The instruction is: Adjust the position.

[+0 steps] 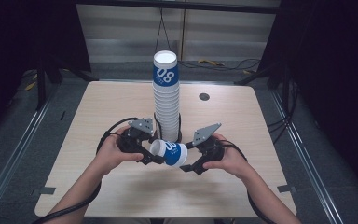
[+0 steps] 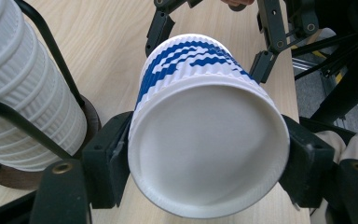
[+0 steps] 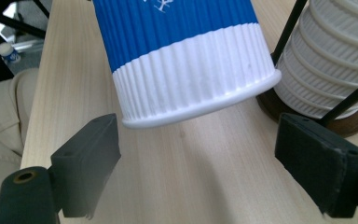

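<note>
A: Forearms enter from the near edge of the worktop (image 1: 98, 196). Left claw (image 1: 156, 157) is clamped on the rim end of a single paper cup (image 1: 169, 153); in the left gripper view both pads press the rim on either side of the cup's open mouth (image 2: 205, 154).

B: Cup position?

A: Held on its side just above the worktop's middle, in front of the tall cup stack (image 1: 166, 98) in its wire holder. Long axis runs level, left to right: mouth toward the left claw, closed base toward the right claw (image 1: 186, 167).

B: Right claw state?

A: Jaws spread wide, pads clear of the cup. In the right gripper view the white base end (image 3: 200, 88) sits just ahead of and between them, not touching.

B: Judgement?

A: Right claw is nearest the base; it would advance along the cup's axis before gripping.
</note>
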Demonstrator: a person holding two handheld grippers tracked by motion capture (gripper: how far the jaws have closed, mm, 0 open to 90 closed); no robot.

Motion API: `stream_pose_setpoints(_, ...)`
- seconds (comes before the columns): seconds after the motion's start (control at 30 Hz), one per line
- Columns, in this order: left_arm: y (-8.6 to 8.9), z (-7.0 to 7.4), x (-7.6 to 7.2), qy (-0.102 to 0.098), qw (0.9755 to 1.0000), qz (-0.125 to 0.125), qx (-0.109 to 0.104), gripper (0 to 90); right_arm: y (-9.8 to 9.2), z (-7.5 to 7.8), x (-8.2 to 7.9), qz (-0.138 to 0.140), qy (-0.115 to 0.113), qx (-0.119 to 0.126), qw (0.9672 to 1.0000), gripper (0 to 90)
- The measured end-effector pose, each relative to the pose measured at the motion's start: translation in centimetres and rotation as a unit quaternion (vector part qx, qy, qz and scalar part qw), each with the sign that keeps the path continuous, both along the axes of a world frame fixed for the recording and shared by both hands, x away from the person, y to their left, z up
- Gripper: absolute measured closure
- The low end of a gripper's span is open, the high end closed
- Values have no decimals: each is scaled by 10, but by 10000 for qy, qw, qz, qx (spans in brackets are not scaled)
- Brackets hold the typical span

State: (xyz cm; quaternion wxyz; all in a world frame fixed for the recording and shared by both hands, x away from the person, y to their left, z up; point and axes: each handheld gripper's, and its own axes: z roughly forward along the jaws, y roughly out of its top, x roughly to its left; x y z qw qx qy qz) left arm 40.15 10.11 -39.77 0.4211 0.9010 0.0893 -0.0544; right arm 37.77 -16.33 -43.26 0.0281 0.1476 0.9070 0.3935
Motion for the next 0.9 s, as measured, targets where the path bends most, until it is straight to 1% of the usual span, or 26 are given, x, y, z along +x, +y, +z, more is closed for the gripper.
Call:
stream_pose_setpoints(0.1,0,0,0,1,10000,-20,21,285,-1,-4,-1,-45,23,126,9999,134)
stream_pose_setpoints(0.13,0,0,0,12,10000,-20,67,285,-1,-5,-1,-45,-6,153,9999,134)
stream_pose_setpoints(0.17,0,0,0,5,10000,-25,23,285,-1,-6,-1,-73,6,179,9998,134)
stream_pose_setpoints(0.3,-1,-1,0,22,10000,-15,-2,285,-1,-8,-2,-106,-33,283,9995,134)
stream_pose_setpoints(0.33,-2,-2,-1,40,10000,4,-45,285,-1,-8,-3,-112,-30,299,9995,134)
stream_pose_setpoints(0.4,-2,-2,0,14,10000,-24,-21,285,-1,-9,-3,-119,-48,321,9994,134)
stream_pose_setpoints(0.47,-2,-3,0,22,10000,-17,-38,285,-1,-10,-4,-104,-15,373,9992,134)
stream_pose_setpoints(0.5,-2,-2,0,34,10000,-1,-9,285,-1,-10,-4,-107,-13,362,9993,134)
stream_pose_setpoints(0.67,-3,-3,-1,68,10000,24,-32,285,0,-12,-5,-106,-24,422,9991,134)
stream_pose_setpoints(0.77,-3,-4,0,42,10000,2,-20,284,0,-14,-6,-129,-28,443,9989,134)
stream_pose_setpoints(0.8,-2,-4,0,34,10000,-12,45,285,1,-15,-6,-119,-20,469,9988,134)
stream_pose_setpoints(0.83,-3,-4,0,32,10000,-16,-3,285,1,-15,-6,-130,-7,462,9988,134)
stream_pose_setpoints(0.9,-3,-4,0,31,10000,-22,8,285,1,-16,-6,-130,-20,463,9988,134)
